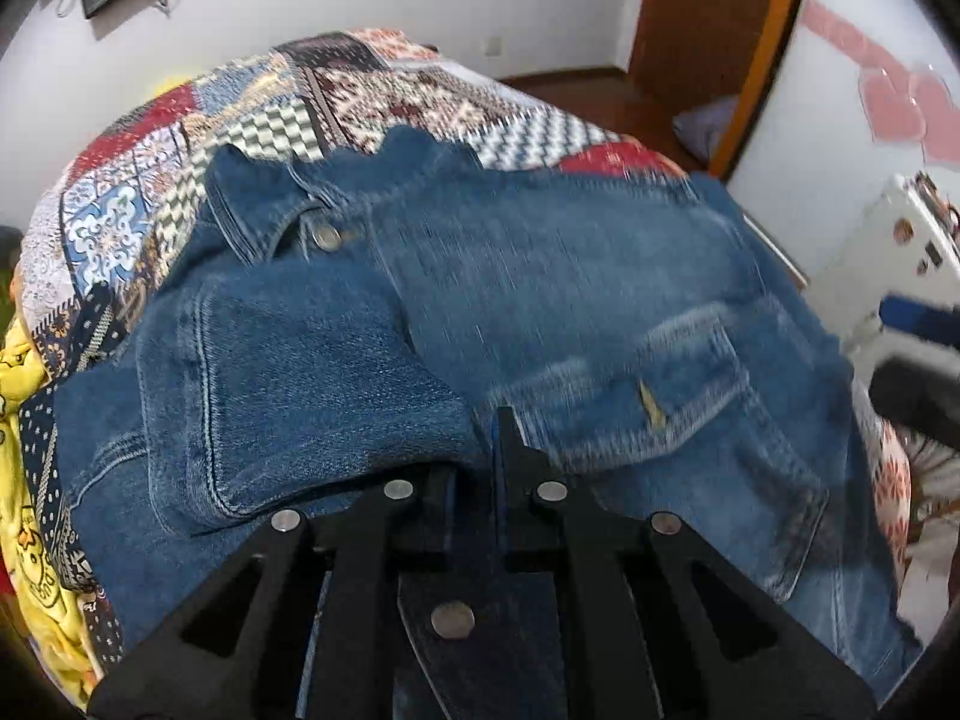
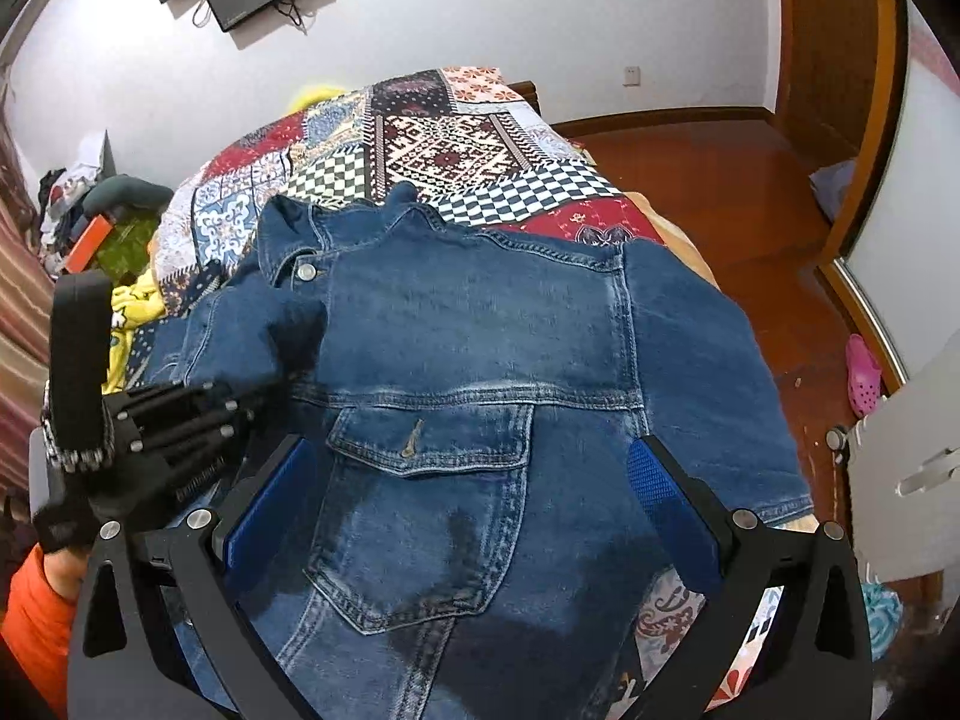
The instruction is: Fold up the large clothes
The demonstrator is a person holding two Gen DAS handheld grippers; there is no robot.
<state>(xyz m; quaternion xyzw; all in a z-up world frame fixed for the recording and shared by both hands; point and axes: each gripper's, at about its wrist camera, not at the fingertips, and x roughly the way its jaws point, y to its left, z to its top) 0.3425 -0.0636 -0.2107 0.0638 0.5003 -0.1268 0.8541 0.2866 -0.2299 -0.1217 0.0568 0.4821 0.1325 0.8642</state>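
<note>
One stiff blue denim jacket [image 2: 480, 330], sleeve folded.

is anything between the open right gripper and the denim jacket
Nothing visible. The right gripper hangs open directly over the denim jacket, its pocket between the fingers; the left gripper works off at the sleeve side.

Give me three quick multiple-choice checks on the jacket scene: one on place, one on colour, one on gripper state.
1. The denim jacket lies on: A the floor; B a patchwork bedspread; C a chair.
2. The pads on the right gripper are: A blue; B red; C white.
3. The left gripper is: A wide open; B out of view; C shut on the sleeve.

B: patterned cover shows around the jacket.
A: both pads are blue.
C: jaws together, denim pinched between them.
</note>
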